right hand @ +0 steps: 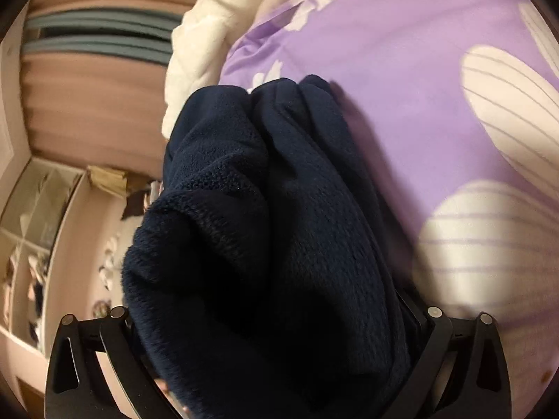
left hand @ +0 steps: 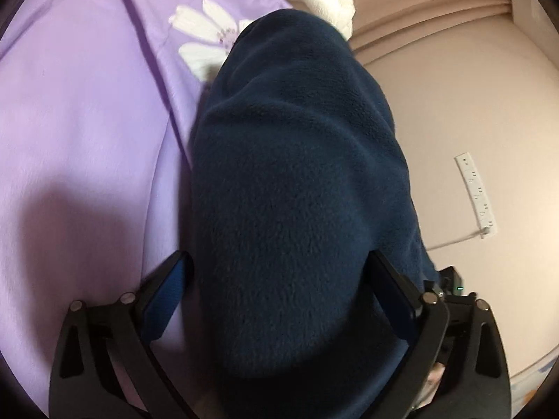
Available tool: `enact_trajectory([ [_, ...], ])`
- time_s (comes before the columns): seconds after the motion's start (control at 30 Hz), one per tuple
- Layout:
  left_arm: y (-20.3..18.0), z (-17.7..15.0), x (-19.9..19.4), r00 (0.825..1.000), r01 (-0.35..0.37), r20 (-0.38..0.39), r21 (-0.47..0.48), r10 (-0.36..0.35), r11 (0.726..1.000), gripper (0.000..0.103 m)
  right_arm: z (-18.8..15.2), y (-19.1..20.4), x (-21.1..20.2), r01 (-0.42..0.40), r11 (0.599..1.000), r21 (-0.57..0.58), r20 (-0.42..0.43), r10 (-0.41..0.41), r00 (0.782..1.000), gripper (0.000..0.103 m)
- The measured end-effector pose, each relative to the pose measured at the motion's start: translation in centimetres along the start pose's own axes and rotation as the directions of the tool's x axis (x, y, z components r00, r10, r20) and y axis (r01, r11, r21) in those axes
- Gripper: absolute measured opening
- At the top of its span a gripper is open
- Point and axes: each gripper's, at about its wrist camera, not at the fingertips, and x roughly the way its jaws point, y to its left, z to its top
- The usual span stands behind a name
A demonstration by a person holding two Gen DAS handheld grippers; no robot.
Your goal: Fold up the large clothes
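Two grippers, left and right, are being held wide open. Navy fleece is lying between their jaws, bunched over the purple bedspread.

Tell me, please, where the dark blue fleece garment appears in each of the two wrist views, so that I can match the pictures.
Left wrist view: the dark blue fleece garment fills the centre, from upper middle down between the open fingers.
Right wrist view: the garment fills the centre and lower middle, bunched in folds.
Shared landmark: the purple flowered bedding, left of the garment in the left view, right of it in the right view.
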Motion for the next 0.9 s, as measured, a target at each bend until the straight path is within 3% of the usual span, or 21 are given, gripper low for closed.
enact_trajectory([
  [0.17, -0.9, -0.2, 0.6, 0.998, -0.038, 0.049, 0.022, 0.037, 0.999, 0.089, 0.3, 0.3, 0.2, 0.027, 0.998, -0.049, 0.057, -0.024, 0.998, 0.101],
  [0.3, -1.6, -0.2, 0.3, 0.996, -0.067, 0.059, 0.059, 0.063, 0.996, 0.086, 0.6, -0.3, -0.5, -0.014, 0.999, -0.045, 0.079, 0.018, 0.997, 0.092],
  [0.4, -3.8, -0.6, 0.3, 0.988, -0.137, 0.086, 0.139, 0.126, 0.981, 0.083, 0.5, -0.5, -0.9, -0.045, 0.998, -0.034, 0.086, 0.048, 0.995, 0.087],
  [0.57, -5.8, -0.4, 0.1, 0.981, -0.176, 0.113, 0.194, 0.157, 0.965, 0.078, 0.6, -1.1, -1.4, -0.108, 0.994, -0.003, 0.095, 0.108, 0.99, 0.083],
  [0.67, -6.2, -1.1, -1.7, 0.971, -0.221, 0.141, 0.22, 0.193, 0.95, 0.076, 0.0, -0.7, -1.6, -0.108, 0.994, -0.012, 0.099, 0.108, 0.989, 0.082],
  [0.77, -7.2, -1.4, -2.7, 0.953, -0.285, 0.186, 0.276, 0.24, 0.918, 0.073, -0.3, 0.7, -2.1, -0.077, 0.995, -0.064, 0.104, 0.084, 0.991, 0.08],
  [0.9, -6.3, -1.5, -4.9, 0.965, -0.23, 0.185, 0.26, 0.185, 0.938, 0.072, -0.3, 2.9, -3.3, -0.092, 0.986, -0.138, 0.122, 0.109, 0.986, 0.078],
])
